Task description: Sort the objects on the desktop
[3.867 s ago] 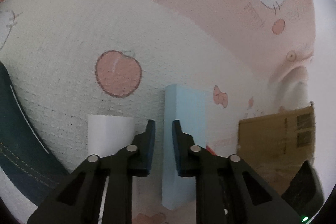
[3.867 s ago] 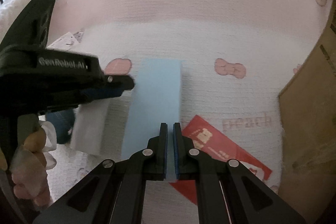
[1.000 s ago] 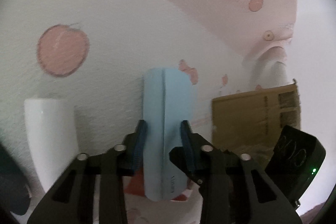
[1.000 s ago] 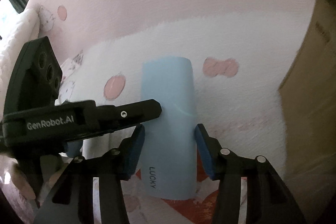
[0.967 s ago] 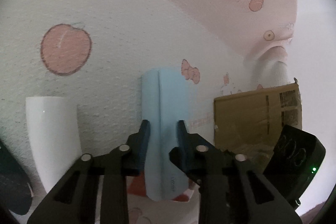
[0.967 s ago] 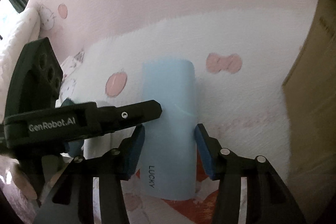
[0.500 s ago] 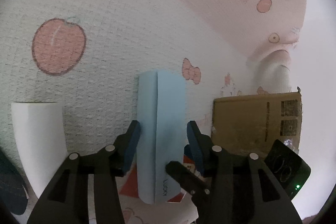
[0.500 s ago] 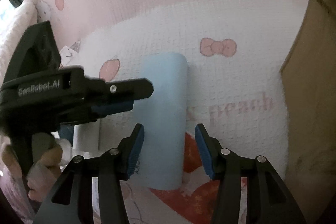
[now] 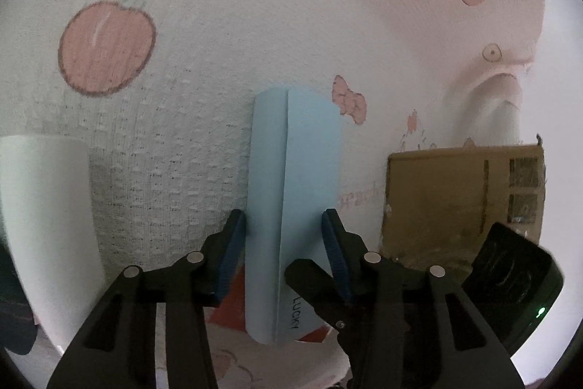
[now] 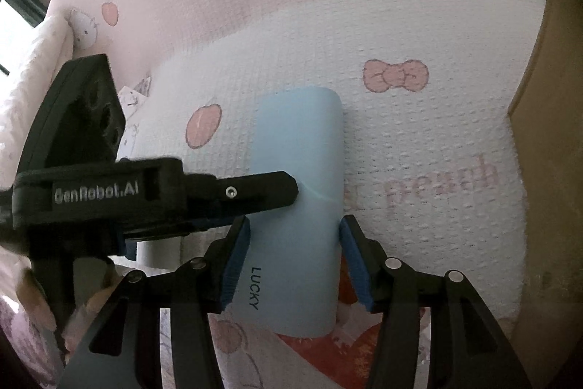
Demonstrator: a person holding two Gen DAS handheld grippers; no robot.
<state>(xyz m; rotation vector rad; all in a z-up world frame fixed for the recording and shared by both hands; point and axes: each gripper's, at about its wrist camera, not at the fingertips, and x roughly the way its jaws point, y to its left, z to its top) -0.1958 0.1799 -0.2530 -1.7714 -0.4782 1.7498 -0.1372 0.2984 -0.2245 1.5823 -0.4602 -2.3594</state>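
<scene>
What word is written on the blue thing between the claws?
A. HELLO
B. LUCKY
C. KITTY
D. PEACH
B: the light blue case has LUCKY printed in dark letters near its lower end, by the right gripper; the same word shows on it in the left wrist view.

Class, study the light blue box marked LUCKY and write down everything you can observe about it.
The light blue box is a long, slim carton with rounded-looking corners, smooth and matte like card. "LUCKY" is printed in dark letters along one side near its close end, and the left wrist view shows an edge line running its length. It lies on the white patterned cloth, its near end over a red packet. Both grippers straddle it: the right gripper and the left gripper, whose fingers are closing.
</scene>
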